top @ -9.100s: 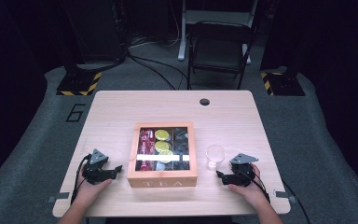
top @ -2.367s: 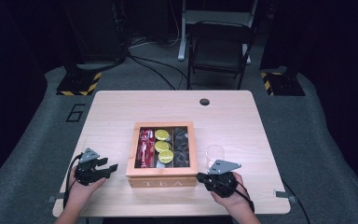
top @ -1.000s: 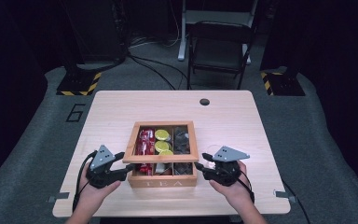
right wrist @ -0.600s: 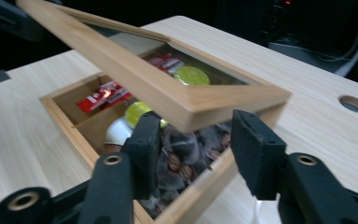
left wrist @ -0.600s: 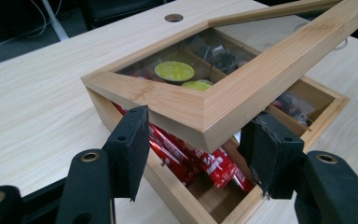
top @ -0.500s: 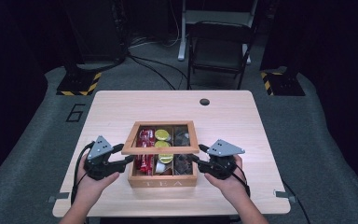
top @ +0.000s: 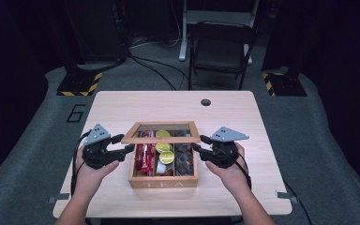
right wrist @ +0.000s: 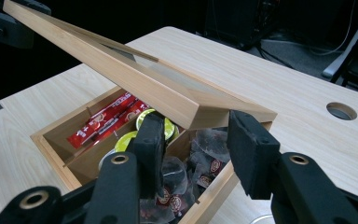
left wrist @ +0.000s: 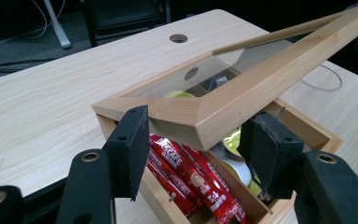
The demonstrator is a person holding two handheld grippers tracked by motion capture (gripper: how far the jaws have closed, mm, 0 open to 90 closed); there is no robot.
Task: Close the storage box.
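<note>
Bracketing the front corners of a raised wooden lid, both pairs of jaws stand spread, with none of the pads pressed flat against the wood. In the left gripper view, the left gripper has its pads on either side of the lid's near corner at lower centre of the frame, one just beside the lid's edge, the other a little clear of it. In the right gripper view, the right gripper sits the same way under the opposite corner, its pads splayed and the corner seeming to rest in the gap between them. Whether the corners bear on the pads or on the gripper bodies I cannot tell.

Outward from there, the lid, a frame with a clear pane, tilts up at its front and meets the tea box at the back edge. The box sits at centre of the high view on the table, a hand on each side. Inside it are red stick sachets in one compartment, yellow-topped pods in the middle, and dark wrapped tea bags in the third.

The step in hand looks like swinging the lid open. The next move would call for lifting both corners together and evenly, so the lid does not twist or slip off the unclamped pads.
</note>
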